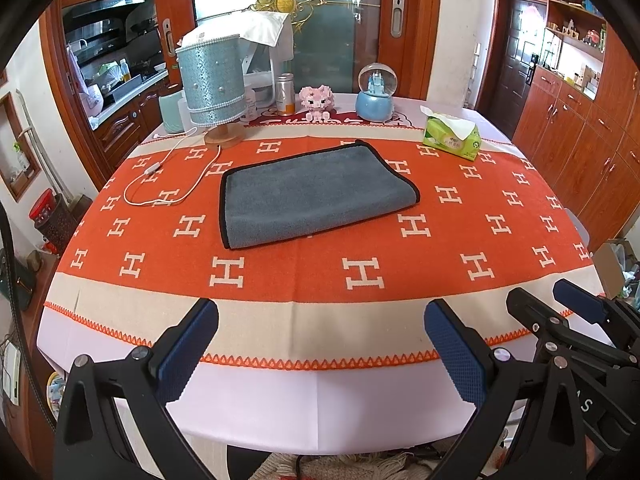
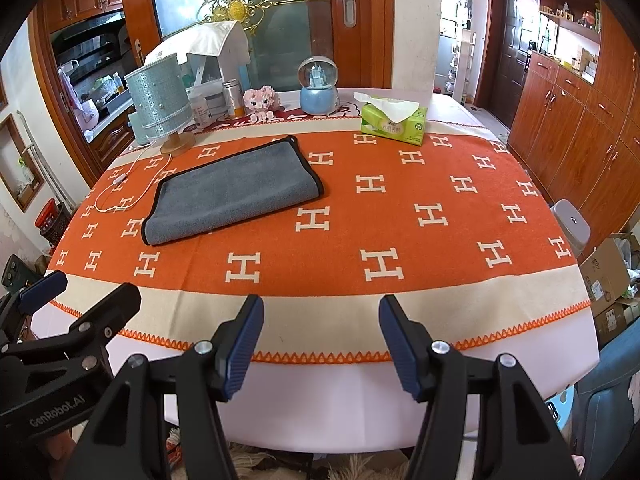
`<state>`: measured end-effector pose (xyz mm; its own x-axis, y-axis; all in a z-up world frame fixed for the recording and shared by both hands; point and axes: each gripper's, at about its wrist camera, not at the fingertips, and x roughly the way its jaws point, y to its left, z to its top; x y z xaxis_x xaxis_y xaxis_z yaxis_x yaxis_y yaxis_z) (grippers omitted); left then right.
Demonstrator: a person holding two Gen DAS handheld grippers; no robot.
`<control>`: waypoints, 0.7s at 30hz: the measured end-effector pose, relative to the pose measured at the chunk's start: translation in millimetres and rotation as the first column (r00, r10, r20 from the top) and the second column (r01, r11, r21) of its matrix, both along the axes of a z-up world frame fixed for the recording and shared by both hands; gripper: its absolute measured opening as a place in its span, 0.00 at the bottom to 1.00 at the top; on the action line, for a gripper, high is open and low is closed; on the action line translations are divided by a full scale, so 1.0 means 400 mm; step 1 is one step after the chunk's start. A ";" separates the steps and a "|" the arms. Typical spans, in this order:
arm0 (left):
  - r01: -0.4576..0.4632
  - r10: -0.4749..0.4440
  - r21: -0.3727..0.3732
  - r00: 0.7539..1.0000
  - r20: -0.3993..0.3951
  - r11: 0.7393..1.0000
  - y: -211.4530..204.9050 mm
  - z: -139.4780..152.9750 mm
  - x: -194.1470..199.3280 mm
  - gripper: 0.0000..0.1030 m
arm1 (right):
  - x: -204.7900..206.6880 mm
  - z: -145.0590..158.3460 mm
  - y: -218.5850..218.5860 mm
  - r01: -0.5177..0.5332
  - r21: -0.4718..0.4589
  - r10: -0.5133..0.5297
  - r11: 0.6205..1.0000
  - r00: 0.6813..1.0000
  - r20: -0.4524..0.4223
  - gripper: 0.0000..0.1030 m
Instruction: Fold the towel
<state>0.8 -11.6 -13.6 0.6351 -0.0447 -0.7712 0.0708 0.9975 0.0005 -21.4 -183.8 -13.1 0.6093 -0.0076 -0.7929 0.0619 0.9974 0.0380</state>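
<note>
A grey towel (image 1: 316,192) with black edging lies folded flat on the orange patterned tablecloth (image 1: 360,272), its folded edge toward me; it also shows in the right wrist view (image 2: 236,190). My left gripper (image 1: 320,320) is open and empty, held at the table's near edge, well short of the towel. My right gripper (image 2: 320,320) is open and empty, also at the near edge, to the right of the towel. The right gripper shows in the left wrist view (image 1: 560,300), and the left gripper shows in the right wrist view (image 2: 84,284).
A blue lamp (image 1: 212,84) with a white cord (image 1: 160,184) stands back left. A pink toy (image 1: 316,100), a snow globe (image 1: 376,92), a can (image 1: 285,94) and a green tissue pack (image 1: 452,136) line the far side. Wooden cabinets (image 2: 580,120) stand right.
</note>
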 end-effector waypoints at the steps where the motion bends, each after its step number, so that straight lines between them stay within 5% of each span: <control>1: 0.000 0.000 0.001 1.000 0.000 1.000 0.000 0.000 0.000 0.99 | 0.000 0.000 0.000 0.000 0.000 0.000 1.000 1.000 0.000 0.58; 21: -0.003 0.003 -0.001 1.000 -0.008 1.000 0.002 -0.009 0.000 0.99 | -0.001 -0.010 0.005 0.000 0.000 0.000 1.000 1.000 -0.004 0.58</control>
<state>0.7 -10.9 -17.1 0.6293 -0.0437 -0.7759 0.0680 0.9977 -0.0011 -21.9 -181.9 -17.1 0.6064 -0.0079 -0.7952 0.0625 0.9973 0.0378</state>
